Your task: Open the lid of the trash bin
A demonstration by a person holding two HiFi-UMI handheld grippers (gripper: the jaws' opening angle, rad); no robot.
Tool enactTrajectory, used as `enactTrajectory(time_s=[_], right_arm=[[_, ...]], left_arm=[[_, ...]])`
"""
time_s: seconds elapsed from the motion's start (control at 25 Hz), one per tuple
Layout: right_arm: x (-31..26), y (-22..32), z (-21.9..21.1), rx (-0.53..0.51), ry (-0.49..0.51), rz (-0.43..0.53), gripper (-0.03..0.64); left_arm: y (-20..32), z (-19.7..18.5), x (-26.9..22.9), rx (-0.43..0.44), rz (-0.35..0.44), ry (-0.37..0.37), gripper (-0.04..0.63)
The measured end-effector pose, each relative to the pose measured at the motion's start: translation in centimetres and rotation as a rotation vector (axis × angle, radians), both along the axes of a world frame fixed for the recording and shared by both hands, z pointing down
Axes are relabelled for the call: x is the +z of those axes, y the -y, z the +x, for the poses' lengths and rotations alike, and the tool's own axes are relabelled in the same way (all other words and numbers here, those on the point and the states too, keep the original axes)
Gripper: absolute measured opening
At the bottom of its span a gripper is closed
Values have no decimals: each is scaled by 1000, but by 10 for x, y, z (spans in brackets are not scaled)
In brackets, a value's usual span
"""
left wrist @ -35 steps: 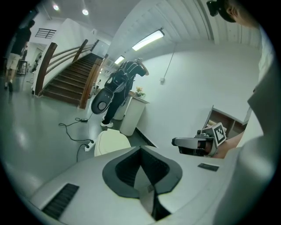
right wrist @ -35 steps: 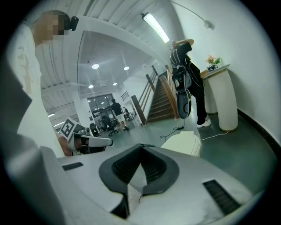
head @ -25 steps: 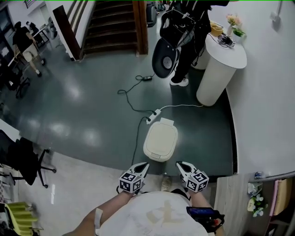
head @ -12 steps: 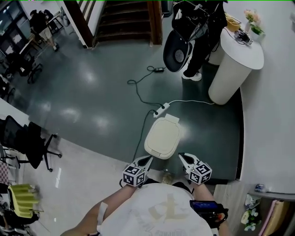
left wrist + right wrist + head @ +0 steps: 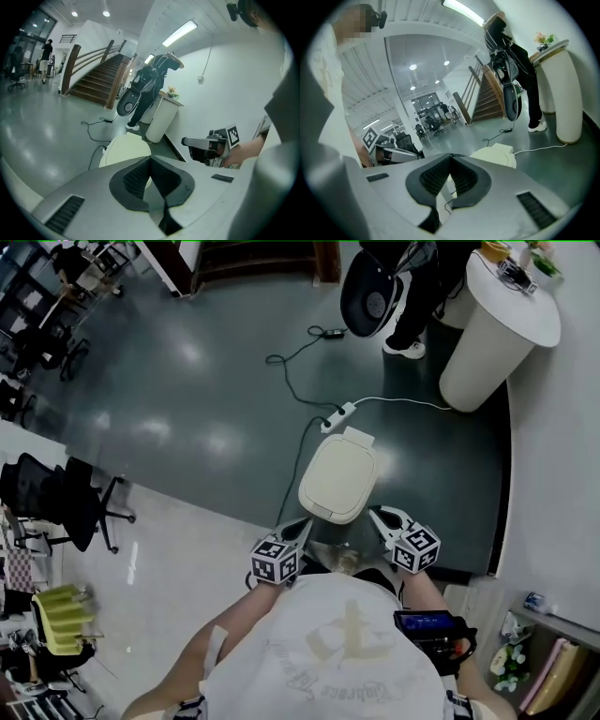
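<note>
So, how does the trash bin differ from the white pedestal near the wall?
The trash bin is low, cream and closed, a rounded rectangle from above; the pedestal is taller, white and round. The bin's top is bare; the pedestal's top holds small things. Both stand on the dark floor.

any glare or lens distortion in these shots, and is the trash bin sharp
Head view: bright glare patches on the dark floor, but the trash bin is sharp and evenly lit. Left gripper view: strong fisheye bending with black corners, bin readable. Right gripper view: same fisheye, plus a mosaic patch top left, added afterwards.
</note>
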State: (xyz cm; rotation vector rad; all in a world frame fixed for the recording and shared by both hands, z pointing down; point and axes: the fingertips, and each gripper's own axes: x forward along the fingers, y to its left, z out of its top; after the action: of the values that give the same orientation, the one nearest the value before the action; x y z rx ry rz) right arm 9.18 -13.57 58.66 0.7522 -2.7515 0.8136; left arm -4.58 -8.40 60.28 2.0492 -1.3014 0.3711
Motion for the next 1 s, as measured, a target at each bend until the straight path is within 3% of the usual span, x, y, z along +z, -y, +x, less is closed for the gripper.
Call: enactTrajectory(time_s=[0.44,0.72,1.0], right_arm=[[-1,31,-31,31,-17,11,6],[19,39,-27,53,-12,-22,5],[37,33,-33,61,-10,-58,5]], left_arm=[[10,-21,27,51,-49,-4,15],[18,0,54,79,-95,-9,15],[15,-4,76,95,-132,27,14]])
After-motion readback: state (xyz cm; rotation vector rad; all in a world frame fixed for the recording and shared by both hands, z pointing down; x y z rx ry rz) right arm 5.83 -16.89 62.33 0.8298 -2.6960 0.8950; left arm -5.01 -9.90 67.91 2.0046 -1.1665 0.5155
